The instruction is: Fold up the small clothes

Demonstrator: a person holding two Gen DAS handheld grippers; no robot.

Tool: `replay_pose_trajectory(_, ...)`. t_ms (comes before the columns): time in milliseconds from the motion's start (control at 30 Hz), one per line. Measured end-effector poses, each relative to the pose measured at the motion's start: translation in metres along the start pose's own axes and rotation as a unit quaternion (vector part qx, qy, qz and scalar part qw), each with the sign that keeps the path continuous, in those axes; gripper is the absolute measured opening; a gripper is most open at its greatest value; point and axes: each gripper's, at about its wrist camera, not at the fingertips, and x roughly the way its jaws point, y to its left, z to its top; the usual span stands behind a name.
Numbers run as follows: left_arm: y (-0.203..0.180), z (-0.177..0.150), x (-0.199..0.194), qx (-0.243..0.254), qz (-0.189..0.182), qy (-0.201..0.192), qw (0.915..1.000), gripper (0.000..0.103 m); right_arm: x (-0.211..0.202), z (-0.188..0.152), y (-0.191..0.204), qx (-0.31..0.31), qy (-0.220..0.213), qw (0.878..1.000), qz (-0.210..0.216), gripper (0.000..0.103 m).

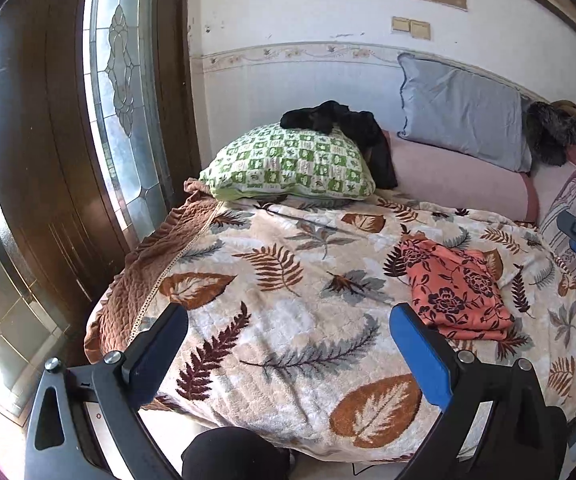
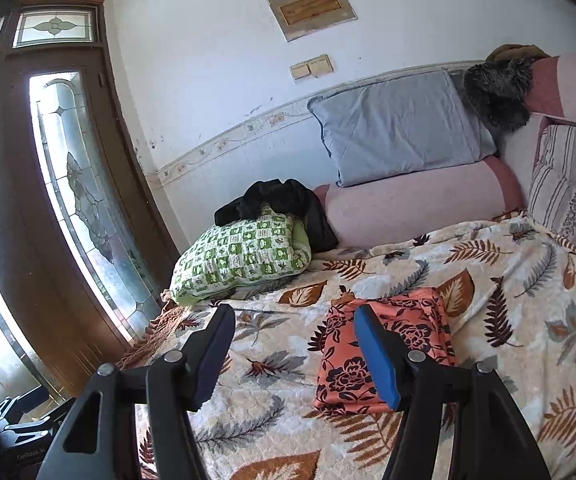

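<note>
Grippers raised above a leaf-patterned blanket (image 1: 288, 288): the left gripper (image 1: 288, 344) hangs over the blanket's near edge with its jaws spread wide and nothing between them, one pad black, the other blue. Beside it the right gripper (image 2: 294, 344) is likewise parted and empty, held over the blanket near the same edge, its blue pad crossing in front of the folded cloth in its own view. That orange floral garment (image 1: 458, 290) lies folded into a compact rectangle on the blanket, toward the right side of the bed and just beyond the left gripper's blue pad, apart from both tools. Farther back, a green-and-white checked pillow (image 1: 288, 164) rests at the blanket's far left corner with a black garment (image 1: 340, 124) draped over its top. Behind these, a pink bolster (image 2: 416, 204) runs along the wall, a grey-blue pillow (image 2: 400, 128) leaning above it. A wooden door with leaded glass (image 1: 120, 64) stands at left.
</note>
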Motion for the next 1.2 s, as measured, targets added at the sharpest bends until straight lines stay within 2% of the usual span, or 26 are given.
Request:
replay_pose_trajectory(167,-0.006,0.000,0.053,-0.006,0.018,0.050,0.9986,0.101,0.057,-0.015,-0.016,-0.005,0.044,0.999,-0.003,0.066)
replay_pose_trajectory(300,-0.025,-0.004,0.102,-0.003,0.017,0.100,0.9948,0.101,0.126,-0.022,-0.052,0.015,0.109,0.994,-0.003,0.066)
replay_pose_trajectory(467,-0.050,-0.017,0.142,0.028,0.027,0.150,0.9879,0.101,0.215,-0.034,-0.119,0.086,0.193,0.977,-0.005,0.063)
replay_pose_trajectory(567,-0.059,-0.024,0.159,0.044,0.043,0.171,0.9834,0.101,0.247,-0.049,-0.153,0.112,0.219,0.969,-0.035,0.062)
replay_pose_trajectory(633,-0.065,-0.028,0.167,0.047,0.051,0.183,0.9807,0.101,0.262,-0.067,-0.178,0.134,0.244,0.959,-0.060,0.061)
replay_pose_trajectory(667,-0.068,-0.029,0.170,0.048,0.053,0.189,0.9795,0.101,0.268,-0.078,-0.191,0.150,0.258,0.953,-0.061,0.051)
replay_pose_trajectory(700,-0.073,-0.030,0.174,0.049,0.055,0.194,0.9782,0.101,0.268,-0.086,-0.200,0.155,0.255,0.953,-0.054,0.046)
replay_pose_trajectory(733,-0.078,-0.030,0.177,0.051,0.057,0.199,0.9771,0.101,0.264,-0.089,-0.203,0.144,0.243,0.958,-0.048,0.042)
replay_pose_trajectory(867,-0.105,-0.029,0.180,0.061,0.054,0.207,0.9750,0.101,0.261,-0.087,-0.198,0.109,0.246,0.962,-0.039,0.042)
replay_pose_trajectory(1000,-0.135,-0.029,0.175,0.091,0.058,0.201,0.9736,0.101,0.250,-0.079,-0.198,0.110,0.229,0.967,-0.023,0.042)
replay_pose_trajectory(1133,-0.158,-0.032,0.173,0.113,0.067,0.203,0.9702,0.101,0.233,-0.057,-0.197,0.103,0.170,0.980,-0.003,0.042)
replay_pose_trajectory(1200,-0.168,-0.032,0.171,0.119,0.068,0.205,0.9690,0.101,0.231,-0.050,-0.206,0.113,0.155,0.981,-0.013,0.042)
